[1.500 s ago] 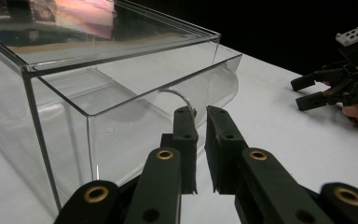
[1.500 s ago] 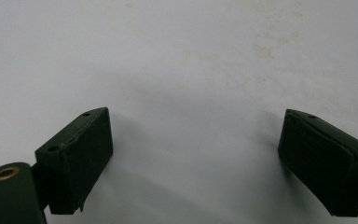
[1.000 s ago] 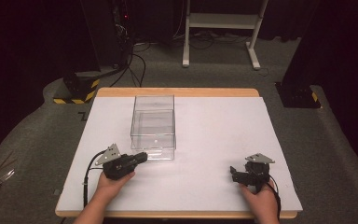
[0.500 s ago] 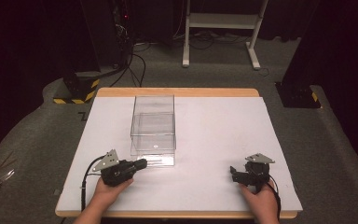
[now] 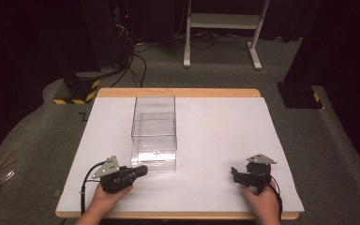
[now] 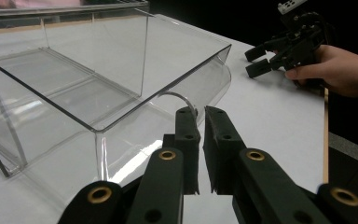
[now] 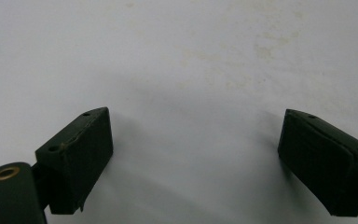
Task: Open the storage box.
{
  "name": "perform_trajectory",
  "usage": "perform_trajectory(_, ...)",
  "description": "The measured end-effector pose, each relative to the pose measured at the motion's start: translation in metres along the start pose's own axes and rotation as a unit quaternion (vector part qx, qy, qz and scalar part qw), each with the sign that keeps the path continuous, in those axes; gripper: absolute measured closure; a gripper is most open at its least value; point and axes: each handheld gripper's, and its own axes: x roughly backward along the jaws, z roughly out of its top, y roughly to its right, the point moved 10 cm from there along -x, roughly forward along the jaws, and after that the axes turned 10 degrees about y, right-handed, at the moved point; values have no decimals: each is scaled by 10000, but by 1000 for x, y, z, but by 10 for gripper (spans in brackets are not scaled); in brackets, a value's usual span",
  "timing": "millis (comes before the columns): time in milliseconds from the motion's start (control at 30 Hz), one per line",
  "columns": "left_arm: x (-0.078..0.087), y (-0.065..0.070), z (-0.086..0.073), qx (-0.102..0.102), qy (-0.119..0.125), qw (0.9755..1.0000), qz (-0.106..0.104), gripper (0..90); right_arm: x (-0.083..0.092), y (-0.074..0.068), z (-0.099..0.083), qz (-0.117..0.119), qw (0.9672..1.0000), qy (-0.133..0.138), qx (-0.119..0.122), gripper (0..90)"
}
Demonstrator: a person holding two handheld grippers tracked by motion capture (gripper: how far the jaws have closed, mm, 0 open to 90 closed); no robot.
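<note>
A clear plastic box (image 5: 153, 133) sits on the white tabletop (image 5: 215, 126), left of the table's middle, its long side running away from the person. It looks like a drawer-style container, with an inner clear tray and a small round pull (image 6: 179, 99) on the near end wall.

The left gripper (image 5: 140, 170) lies low on the table just in front of that near wall, toward the box's left corner, held by the person's left hand (image 5: 105, 199). In the left gripper view its two black jaws stand almost together with only a thin slit between them, their tips just at the pull; whether they pinch it or merely rest beside it I cannot tell.

The right gripper (image 5: 235, 174) rests well apart from the box, off to its right near the table's front edge, in the person's right hand (image 5: 262, 202). Its jaws are spread wide over bare white table, grasping nothing.
</note>
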Motion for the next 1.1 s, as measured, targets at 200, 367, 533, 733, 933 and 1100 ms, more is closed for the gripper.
perform_trajectory(200,5,8,-3,-35,-62,9999,-101,843,0,0,0,0,10000,1,-1,103)
perform_trajectory(367,8,13,-6,-17,-78,9999,-131,843,0,0,0,-3,10000,-3,-8,104)
perform_trajectory(533,13,16,-7,-19,-100,9998,-153,842,0,0,0,-3,10000,-1,-5,104)
perform_trajectory(733,18,22,-9,-15,-126,9997,-219,842,0,0,0,-4,10000,-1,-5,104)
perform_trajectory(933,21,28,-11,-5,-121,9996,-274,843,0,0,0,-3,10000,-2,-6,104)
perform_trajectory(1100,23,30,-12,4,-88,9995,-303,843,0,0,0,-3,10000,-2,-5,105)
